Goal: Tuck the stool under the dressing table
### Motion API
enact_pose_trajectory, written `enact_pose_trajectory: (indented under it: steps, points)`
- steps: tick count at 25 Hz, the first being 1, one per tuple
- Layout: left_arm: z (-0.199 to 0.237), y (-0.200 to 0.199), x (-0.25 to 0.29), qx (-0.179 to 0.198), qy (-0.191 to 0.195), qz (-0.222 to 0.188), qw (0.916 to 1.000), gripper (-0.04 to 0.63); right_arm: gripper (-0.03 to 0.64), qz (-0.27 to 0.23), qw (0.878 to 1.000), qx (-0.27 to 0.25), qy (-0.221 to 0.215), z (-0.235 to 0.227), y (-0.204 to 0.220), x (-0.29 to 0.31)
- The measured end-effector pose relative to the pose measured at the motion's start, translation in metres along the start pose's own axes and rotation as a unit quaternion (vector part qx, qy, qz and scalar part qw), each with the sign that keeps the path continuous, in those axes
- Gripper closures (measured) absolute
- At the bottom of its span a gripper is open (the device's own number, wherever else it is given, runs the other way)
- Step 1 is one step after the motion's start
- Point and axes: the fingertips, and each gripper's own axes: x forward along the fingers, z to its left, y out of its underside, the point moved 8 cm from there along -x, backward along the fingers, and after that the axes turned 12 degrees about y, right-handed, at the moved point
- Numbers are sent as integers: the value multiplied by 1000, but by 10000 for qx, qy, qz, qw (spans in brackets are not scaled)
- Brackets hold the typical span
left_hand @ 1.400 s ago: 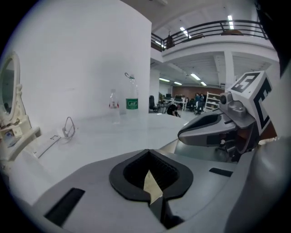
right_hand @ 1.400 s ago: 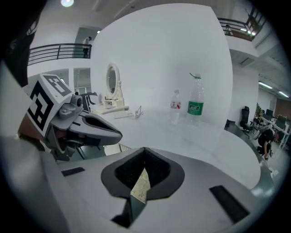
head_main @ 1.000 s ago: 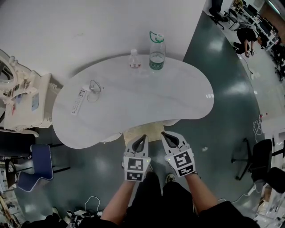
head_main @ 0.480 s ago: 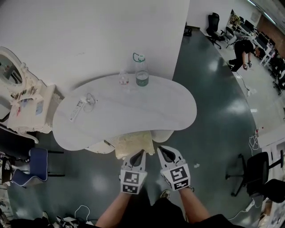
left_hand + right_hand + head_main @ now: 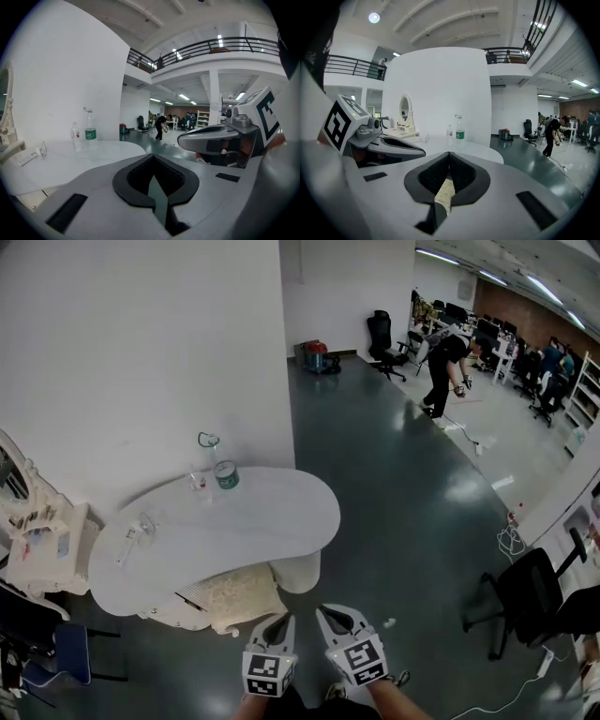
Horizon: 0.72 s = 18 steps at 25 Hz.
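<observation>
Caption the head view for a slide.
Both shut, the left gripper and right gripper hover near the stool partly under the white table.

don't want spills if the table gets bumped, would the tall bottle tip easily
Probably tippy: the tall bottle is narrow and stands upright on the table. It looks like clear plastic, so it is likely light and easily jolted. Being round, it would probably roll once down.

The dressing table point(image 5: 253, 521) at centre left had a pale white top. The stool point(image 5: 234, 601) just below it showed a cream, finely patterned cushion against the glossy dark green floor point(image 5: 403, 512). The larger bottle point(image 5: 225, 472) carried a green label, and the left gripper point(image 5: 282, 620) and right gripper point(image 5: 325, 612) at the lower edge were light grey with black-and-white square markers.
</observation>
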Motion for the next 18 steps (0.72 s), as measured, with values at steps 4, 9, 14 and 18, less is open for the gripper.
enact_pose_trajectory:
  steps: [4, 9, 14, 18]
  points:
    - [-36, -5, 10, 225, 181, -142, 9995, 591, 611, -244, 9994, 154, 189, -18, 9, -37]
    - [-68, -1, 25, 582, 314, -324, 9973, 591, 611, -679, 9967, 152, 409, -37, 19, -65]
    - [-88, 0, 26, 819, 582, -216, 9947, 591, 611, -750, 9954, 235, 551, -40, 25, -81]
    - [-90, -6, 29, 972, 647, -195, 9930, 591, 611, -848, 9944, 171, 608, -42, 25, -85]
